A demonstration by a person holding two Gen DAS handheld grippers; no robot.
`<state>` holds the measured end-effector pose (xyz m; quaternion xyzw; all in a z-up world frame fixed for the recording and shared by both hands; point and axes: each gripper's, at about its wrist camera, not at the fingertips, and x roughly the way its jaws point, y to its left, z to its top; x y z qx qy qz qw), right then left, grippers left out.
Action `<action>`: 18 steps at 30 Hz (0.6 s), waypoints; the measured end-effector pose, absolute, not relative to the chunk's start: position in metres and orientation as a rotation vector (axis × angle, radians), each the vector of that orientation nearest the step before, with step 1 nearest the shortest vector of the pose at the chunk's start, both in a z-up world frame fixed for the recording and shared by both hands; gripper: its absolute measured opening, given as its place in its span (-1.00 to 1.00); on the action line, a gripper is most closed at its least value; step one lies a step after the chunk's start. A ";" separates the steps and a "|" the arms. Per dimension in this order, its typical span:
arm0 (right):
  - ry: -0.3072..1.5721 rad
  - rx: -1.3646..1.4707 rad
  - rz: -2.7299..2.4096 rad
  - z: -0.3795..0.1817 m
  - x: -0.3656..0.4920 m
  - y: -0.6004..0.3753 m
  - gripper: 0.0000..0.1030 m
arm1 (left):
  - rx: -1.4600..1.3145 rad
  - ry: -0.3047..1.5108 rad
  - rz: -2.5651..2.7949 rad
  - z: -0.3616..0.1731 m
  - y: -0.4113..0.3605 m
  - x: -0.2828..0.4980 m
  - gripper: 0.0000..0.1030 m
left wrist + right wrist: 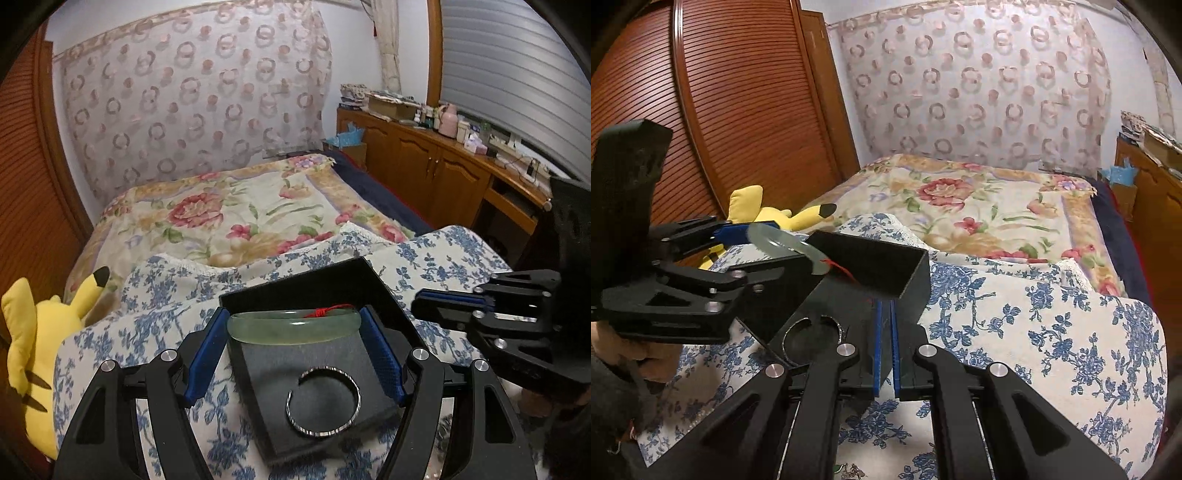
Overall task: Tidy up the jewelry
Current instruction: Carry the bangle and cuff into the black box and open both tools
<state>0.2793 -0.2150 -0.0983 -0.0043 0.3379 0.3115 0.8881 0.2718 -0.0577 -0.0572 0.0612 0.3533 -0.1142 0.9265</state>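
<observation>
The left gripper holds a pale green bangle across its width, one blue pad on each end, so the jaws stand wide but pinch the bangle. In the left wrist view the bangle, with a red thread tied to it, hangs over the far part of an open black box. The box sits on a blue-flowered cloth spread on a bed. On the box's dark grey insert lies a silver cuff, open at its upper left, nearer the camera than the bangle and apart from it. To the right the right gripper points toward the box, its pads pressed together with nothing between them. A yellow plush lies at the left edge of the bed, and a floral quilt covers the bed beyond the cloth.

In the right wrist view the right gripper shows its two blue pads nearly touching, pressed together and empty, their tips just beside the box's near wall. The left gripper comes in from the left, carrying the bangle above the box's left rim; a hand grips its handle. The cuff is partly hidden behind the right gripper's linkage, lying in the box's floor. The plush lies behind, against a slatted wooden door.
</observation>
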 end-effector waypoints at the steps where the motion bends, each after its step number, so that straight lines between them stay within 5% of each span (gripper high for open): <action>1: 0.703 -0.007 0.645 -0.099 0.279 -0.216 -0.88 | 0.133 0.730 -0.233 -0.059 -0.059 0.275 0.34; 18: 0.706 -0.004 0.643 -0.099 0.281 -0.218 -0.88 | 0.141 0.764 -0.223 -0.072 -0.062 0.280 0.43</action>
